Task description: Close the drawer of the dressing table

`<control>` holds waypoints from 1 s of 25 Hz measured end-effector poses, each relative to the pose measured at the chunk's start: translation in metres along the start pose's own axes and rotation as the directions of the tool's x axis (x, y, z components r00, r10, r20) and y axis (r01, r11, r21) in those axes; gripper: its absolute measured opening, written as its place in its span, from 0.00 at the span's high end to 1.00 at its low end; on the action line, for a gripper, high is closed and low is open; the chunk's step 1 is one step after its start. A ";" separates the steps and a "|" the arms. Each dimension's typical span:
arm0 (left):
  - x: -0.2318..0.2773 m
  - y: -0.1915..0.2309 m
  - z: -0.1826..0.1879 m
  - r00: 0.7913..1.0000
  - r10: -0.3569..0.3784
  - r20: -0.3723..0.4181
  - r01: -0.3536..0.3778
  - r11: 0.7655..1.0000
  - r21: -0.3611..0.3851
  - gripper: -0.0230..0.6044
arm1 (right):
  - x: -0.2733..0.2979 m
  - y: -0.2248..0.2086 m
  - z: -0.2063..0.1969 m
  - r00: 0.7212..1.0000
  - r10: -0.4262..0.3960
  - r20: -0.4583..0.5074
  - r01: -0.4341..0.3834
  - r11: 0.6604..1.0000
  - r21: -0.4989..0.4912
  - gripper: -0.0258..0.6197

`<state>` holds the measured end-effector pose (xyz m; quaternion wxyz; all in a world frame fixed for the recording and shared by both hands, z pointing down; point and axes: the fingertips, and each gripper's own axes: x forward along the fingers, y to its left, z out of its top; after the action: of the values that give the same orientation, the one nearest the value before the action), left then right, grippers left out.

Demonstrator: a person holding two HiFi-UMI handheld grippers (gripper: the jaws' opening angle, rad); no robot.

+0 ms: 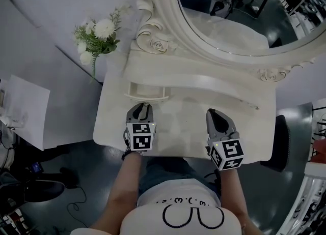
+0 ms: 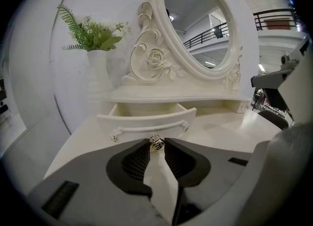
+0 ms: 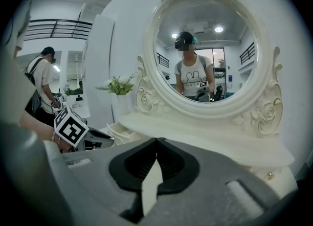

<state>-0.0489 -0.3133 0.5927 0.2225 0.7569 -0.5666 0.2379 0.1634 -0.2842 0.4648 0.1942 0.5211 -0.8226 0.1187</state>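
Observation:
The white dressing table (image 1: 188, 129) has its small left drawer (image 1: 146, 92) pulled out below the mirror shelf. In the left gripper view the drawer front (image 2: 142, 121) stands open, with a small metal knob (image 2: 156, 143) at its middle. My left gripper (image 2: 156, 145) has its dark pads pressed on that knob from both sides. From the head view, the left gripper (image 1: 145, 106) sits right at the drawer front. My right gripper (image 1: 220, 115) hovers over the tabletop to the right, and its tips meet with nothing between them (image 3: 156, 141).
An oval mirror (image 1: 239, 20) in an ornate white frame rises at the back of the table. A white vase of flowers (image 1: 97, 36) stands at the back left corner. A dark stool (image 1: 281, 145) is by the table's right end, and a white sheet (image 1: 25, 109) lies at the far left.

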 end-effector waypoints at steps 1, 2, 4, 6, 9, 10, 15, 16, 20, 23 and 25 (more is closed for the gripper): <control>0.001 0.000 0.000 1.000 0.000 -0.001 0.000 1.000 -0.001 0.82 | 0.000 0.000 0.000 1.000 0.001 0.001 -0.001 1.000 0.000 0.96; 0.002 0.000 0.000 1.000 0.001 -0.002 -0.001 1.000 -0.001 0.82 | -0.001 0.000 0.000 1.000 0.001 0.002 -0.001 1.000 0.001 0.96; 0.004 0.001 0.001 1.000 0.003 -0.004 -0.003 1.000 -0.002 0.82 | -0.001 -0.001 -0.001 1.000 0.000 0.001 0.000 1.000 0.003 0.96; 0.007 0.003 0.002 1.000 0.007 -0.006 -0.007 1.000 -0.002 0.82 | -0.001 -0.001 -0.002 1.000 0.003 -0.001 -0.003 1.000 0.004 0.96; 0.012 0.006 0.003 1.000 0.011 -0.012 -0.011 1.000 -0.001 0.82 | 0.002 0.000 -0.003 1.000 0.014 -0.007 -0.014 1.000 -0.001 0.96; 0.013 0.006 0.003 1.000 0.011 -0.014 -0.011 1.000 0.000 0.82 | 0.003 0.000 -0.003 1.000 0.018 -0.009 -0.018 1.000 -0.003 0.96; 0.019 0.009 0.008 1.000 0.012 -0.019 -0.012 1.000 0.003 0.82 | 0.009 0.002 -0.003 0.999 0.036 -0.016 -0.036 0.999 -0.012 0.96; 0.020 0.009 0.010 1.000 0.014 -0.018 -0.014 1.000 0.006 0.82 | 0.010 0.002 -0.002 0.999 0.038 -0.017 -0.038 0.999 -0.012 0.96; 0.026 0.011 0.014 1.000 0.015 -0.013 -0.015 1.000 0.007 0.82 | 0.014 0.000 -0.002 0.999 0.043 -0.021 -0.044 0.999 -0.013 0.96; 0.031 0.012 0.018 1.000 0.017 -0.012 -0.017 1.000 0.008 0.82 | 0.018 -0.001 -0.001 0.999 0.047 -0.023 -0.047 0.999 -0.014 0.96; 0.033 0.013 0.020 1.000 0.019 -0.012 -0.019 1.000 0.012 0.82 | 0.019 -0.002 -0.001 0.998 0.049 -0.025 -0.049 0.999 -0.015 0.96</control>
<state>-0.0517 -0.3534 0.5982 0.2191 0.7513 -0.5709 0.2481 0.1578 -0.3001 0.4745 0.2055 0.4979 -0.8335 0.1235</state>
